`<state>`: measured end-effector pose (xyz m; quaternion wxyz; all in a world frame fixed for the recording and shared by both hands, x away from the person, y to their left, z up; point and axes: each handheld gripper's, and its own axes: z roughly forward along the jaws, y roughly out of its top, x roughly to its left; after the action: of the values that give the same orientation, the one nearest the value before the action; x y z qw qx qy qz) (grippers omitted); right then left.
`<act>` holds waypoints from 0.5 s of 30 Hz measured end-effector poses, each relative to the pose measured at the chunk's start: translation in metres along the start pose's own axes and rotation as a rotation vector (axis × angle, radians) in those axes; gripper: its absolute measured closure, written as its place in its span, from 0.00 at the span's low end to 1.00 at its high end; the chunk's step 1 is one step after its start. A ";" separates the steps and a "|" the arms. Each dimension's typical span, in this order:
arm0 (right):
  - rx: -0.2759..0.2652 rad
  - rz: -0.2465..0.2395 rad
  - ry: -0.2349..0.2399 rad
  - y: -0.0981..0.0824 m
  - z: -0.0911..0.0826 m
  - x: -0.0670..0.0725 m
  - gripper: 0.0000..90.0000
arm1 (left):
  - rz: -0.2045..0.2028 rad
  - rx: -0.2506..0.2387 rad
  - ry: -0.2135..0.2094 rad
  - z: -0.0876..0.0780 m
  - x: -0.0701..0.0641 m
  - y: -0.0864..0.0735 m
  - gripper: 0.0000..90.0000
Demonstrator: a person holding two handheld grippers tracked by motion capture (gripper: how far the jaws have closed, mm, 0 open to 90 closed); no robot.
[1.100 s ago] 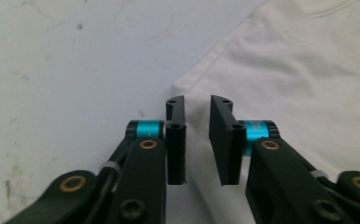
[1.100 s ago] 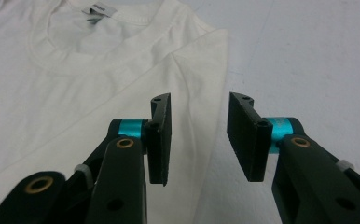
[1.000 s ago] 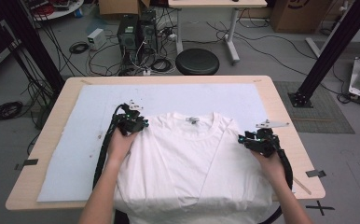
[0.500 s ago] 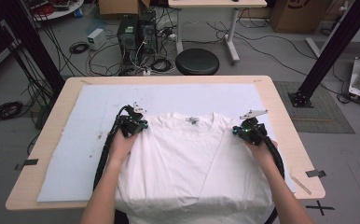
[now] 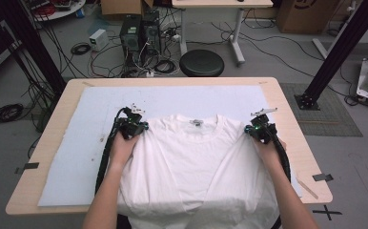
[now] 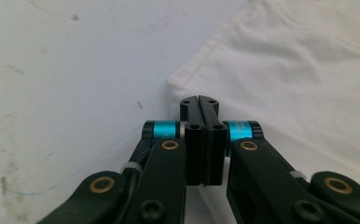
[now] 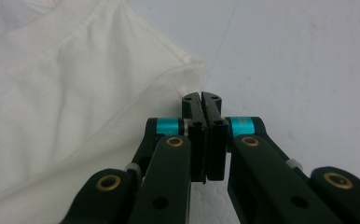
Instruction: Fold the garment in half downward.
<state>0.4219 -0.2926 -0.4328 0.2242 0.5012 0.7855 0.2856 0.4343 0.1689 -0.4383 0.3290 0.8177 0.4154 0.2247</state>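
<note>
A white T-shirt [image 5: 196, 162] lies flat on a pale blue mat [image 5: 77, 157], collar towards the far side and hem hanging over the near table edge. My left gripper [image 5: 141, 125] sits at the shirt's left shoulder corner. In the left gripper view its jaws [image 6: 200, 100] stand together over that corner of the shirt [image 6: 299, 70], pinching the fabric; they have just closed and then eased a little. My right gripper [image 5: 251, 129] sits at the right shoulder corner. In the right gripper view its jaws [image 7: 201, 97] are pressed shut on the edge of the shirt [image 7: 52, 93].
The mat covers most of a wooden table [image 5: 291, 109], with bare mat to the left of and beyond the shirt. On the floor behind stand a black stool [image 5: 201, 63], computer towers [image 5: 139, 31] and loose cables. A black frame post [image 5: 334, 52] rises at the right.
My right hand has moved inward and away from the person, from the shirt's right side to its shoulder corner. The left hand has stayed at the left shoulder.
</note>
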 end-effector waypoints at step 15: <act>-0.022 0.031 0.102 -0.004 0.006 0.006 0.94 | -0.056 -0.028 -0.070 -0.001 0.000 -0.009 0.94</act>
<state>0.4206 -0.2868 -0.4409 0.1848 0.4957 0.7848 0.3229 0.4285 0.1734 -0.4440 0.3609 0.8085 0.4231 0.1923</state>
